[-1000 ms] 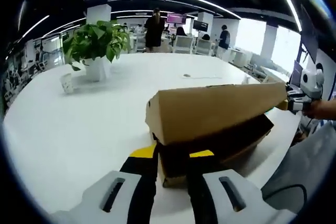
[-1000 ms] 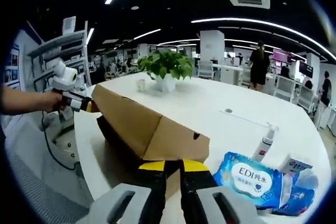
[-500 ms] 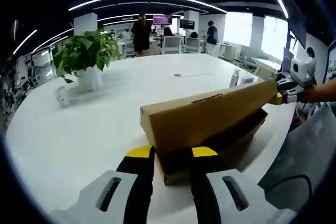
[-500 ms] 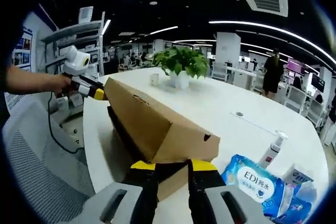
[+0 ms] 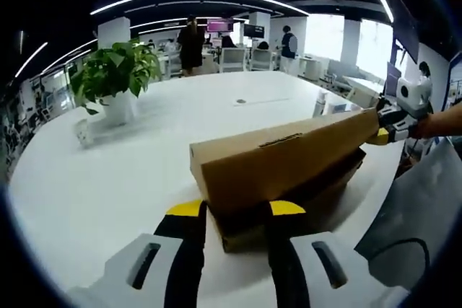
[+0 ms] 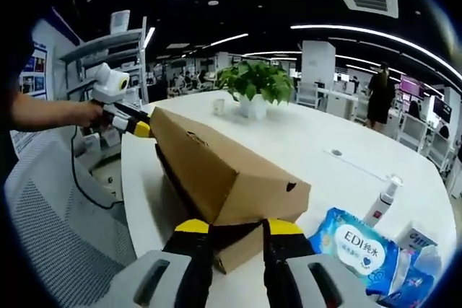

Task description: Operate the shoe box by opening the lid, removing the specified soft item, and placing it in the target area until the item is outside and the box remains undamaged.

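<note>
Cardboard shoe box (image 5: 278, 160) spans lengthwise between both hand-held grippers.

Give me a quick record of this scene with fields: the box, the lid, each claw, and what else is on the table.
box: brown shoe box on the white table
lid: partly raised, dark gap beneath
left claw: at one end of the box, jaws astride the corner
right claw: at the other end, jaws astride the corner
item: not seen
nearby: wipes pack, spray bottle, plant
</note>
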The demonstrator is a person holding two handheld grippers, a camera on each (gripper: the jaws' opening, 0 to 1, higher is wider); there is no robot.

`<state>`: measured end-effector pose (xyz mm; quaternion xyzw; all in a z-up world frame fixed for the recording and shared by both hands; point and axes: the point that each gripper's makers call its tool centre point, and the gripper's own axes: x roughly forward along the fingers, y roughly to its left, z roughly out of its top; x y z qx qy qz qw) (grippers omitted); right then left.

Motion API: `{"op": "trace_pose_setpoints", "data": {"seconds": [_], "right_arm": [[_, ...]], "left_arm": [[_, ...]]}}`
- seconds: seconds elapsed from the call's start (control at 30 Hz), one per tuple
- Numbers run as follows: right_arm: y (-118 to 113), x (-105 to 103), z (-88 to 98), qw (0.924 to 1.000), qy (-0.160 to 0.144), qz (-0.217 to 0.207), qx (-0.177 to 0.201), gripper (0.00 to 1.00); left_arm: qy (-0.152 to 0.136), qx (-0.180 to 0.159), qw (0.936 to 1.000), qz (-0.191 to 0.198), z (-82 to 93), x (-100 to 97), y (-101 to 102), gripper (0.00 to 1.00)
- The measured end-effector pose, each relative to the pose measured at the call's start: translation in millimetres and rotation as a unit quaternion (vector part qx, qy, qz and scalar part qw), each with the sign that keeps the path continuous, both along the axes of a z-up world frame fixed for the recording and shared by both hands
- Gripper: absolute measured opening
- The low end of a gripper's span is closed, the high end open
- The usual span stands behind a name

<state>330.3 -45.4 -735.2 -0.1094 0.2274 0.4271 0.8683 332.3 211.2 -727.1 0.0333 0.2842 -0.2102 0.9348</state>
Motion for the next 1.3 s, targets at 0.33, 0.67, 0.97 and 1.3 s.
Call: {"op": "trace_pose_setpoints", "data": {"seconds": [0.33, 0.67, 0.97, 1.3], "right_arm": [[3.3, -4.8, -4.2, 0.9998, 0.014, 0.013, -0.004, 0.27], [6.9, -14.1, -19.1, 0.9982, 0.015, 0.036, -0.045, 0.29], [8.0, -14.0, -28.0, 0.9971, 0.024, 0.041, -0.060, 0.30], [9.2, -14.8, -35.8, 0.9955, 0.031, 0.048, -0.076, 0.31]], "left_arm": [[0.012, 0.010, 0.9998, -0.008, -9.3, -4.8, -0.5, 0.34], [0.036, 0.028, 0.9988, -0.017, -29.3, -11.5, -3.2, 0.37], [0.043, 0.043, 0.9979, -0.022, -37.1, -12.7, -3.2, 0.38], [0.056, 0.050, 0.9968, -0.026, -45.9, -13.3, -4.1, 0.40]]}}
